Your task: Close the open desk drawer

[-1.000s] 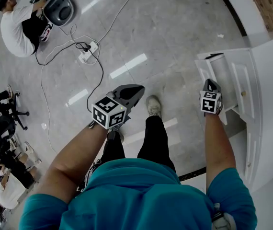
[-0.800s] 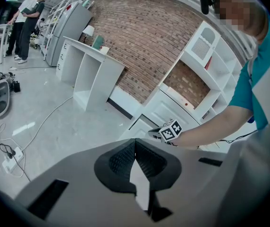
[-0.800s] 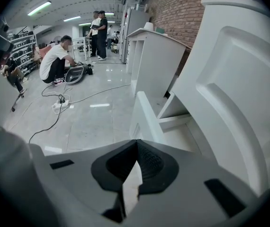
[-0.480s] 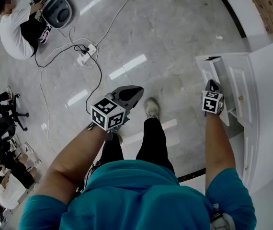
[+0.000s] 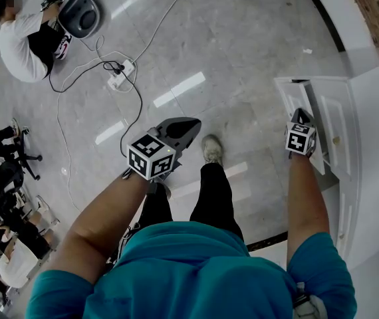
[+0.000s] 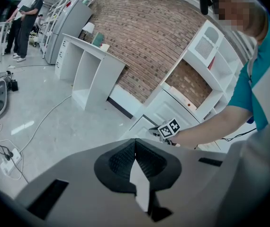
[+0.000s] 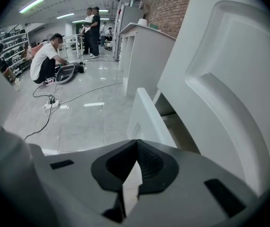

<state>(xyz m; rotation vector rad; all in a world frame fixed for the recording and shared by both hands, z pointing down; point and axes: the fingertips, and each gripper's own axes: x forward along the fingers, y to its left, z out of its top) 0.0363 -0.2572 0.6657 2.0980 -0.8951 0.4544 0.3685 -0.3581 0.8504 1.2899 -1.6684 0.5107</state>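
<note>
A white drawer (image 5: pixel 294 95) sticks out to the left from the white desk (image 5: pixel 376 131) on the right of the head view. My right gripper (image 5: pixel 300 117) is shut with nothing in it, and its tip rests against the drawer's front panel (image 7: pixel 145 117). In the right gripper view the panel rises just beyond the closed jaws (image 7: pixel 136 143), with the drawer's inside (image 7: pixel 175 122) and the desk's moulded front (image 7: pixel 229 89) to the right. My left gripper (image 5: pixel 188 127) hangs shut over the floor, far from the desk. Its meeting jaws (image 6: pixel 135 143) hold nothing.
My leg and shoe (image 5: pixel 212 147) stand between the grippers. A power strip with cables (image 5: pixel 119 75) lies on the tiled floor at the upper left. A crouching person (image 5: pixel 22 40) is beside it. Seated people (image 5: pixel 3 178) are at the left edge. A white shelf unit (image 7: pixel 142 48) stands beyond the drawer.
The drawer has slid to the right, further into the desk, and my right gripper has moved right with its front panel. The left gripper has hardly moved.
</note>
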